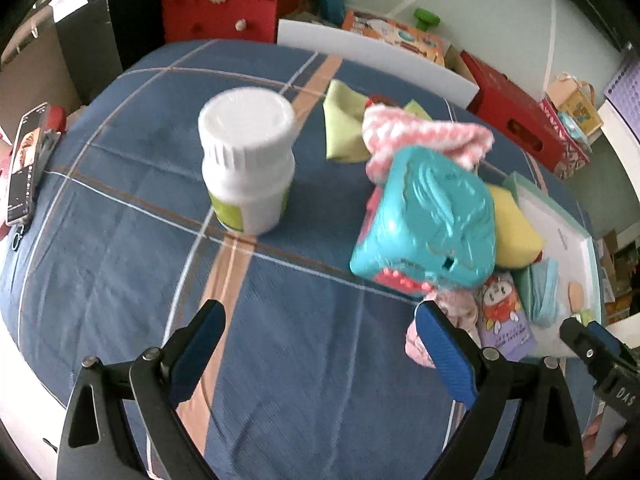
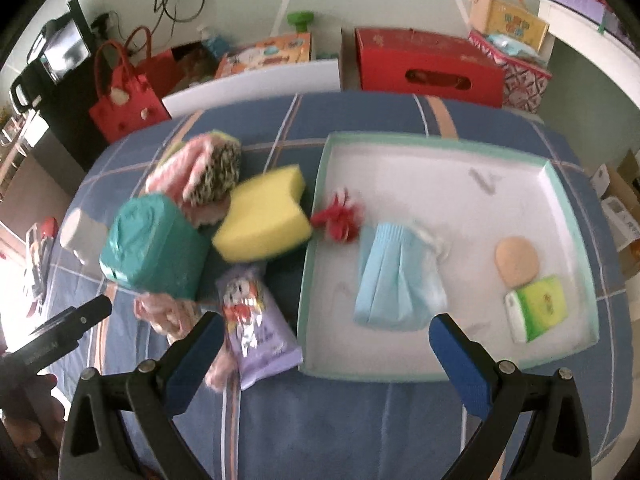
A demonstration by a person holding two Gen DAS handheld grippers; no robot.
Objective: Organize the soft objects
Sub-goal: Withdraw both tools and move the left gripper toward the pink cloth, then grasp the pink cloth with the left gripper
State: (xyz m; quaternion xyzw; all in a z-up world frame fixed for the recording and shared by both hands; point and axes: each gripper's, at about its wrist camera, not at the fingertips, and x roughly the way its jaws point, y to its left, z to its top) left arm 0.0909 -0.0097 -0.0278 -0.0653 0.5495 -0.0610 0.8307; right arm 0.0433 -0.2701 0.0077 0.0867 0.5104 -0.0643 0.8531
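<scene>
Soft items split between 2 places. Already in the white tray [image 2: 568,184]: blue face mask [image 2: 396,280], round beige puff [image 2: 517,261], green tissue pack [image 2: 538,307]; a red-and-white tuft [image 2: 339,222] lies across the tray's left rim. Still out on the blue plaid bed cover [image 1: 280,360], just left of the tray: yellow sponge [image 2: 262,220], pink-and-white knit cloth [image 2: 180,172] with a speckled pad [image 2: 218,176] against it, purple wipes packet [image 2: 256,332], and a pink fabric piece [image 2: 168,312] beside the packet. A teal plastic toy [image 1: 428,216] sits in the middle of this cluster, touching the sponge, and a white bottle [image 1: 248,160] stands upright, apart to the left; both look hard, so I judge they stay out. Green cloth [image 1: 344,124] lies behind the knit cloth. Left gripper [image 1: 320,348]: jaws wide apart, holding nothing, hovering over bare cover in front of the bottle and toy. Right gripper [image 2: 326,354]: jaws wide apart, holding nothing, straddling the tray's near-left corner. Judgement: sorting is partway, between picks. Nearest candidates for the right gripper are the wipes packet and the pink fabric; either needs a shift left and down, a close on the soft body, and a short carry over the rim. Frames are motion-blurred; fine contact is unclear.
</scene>
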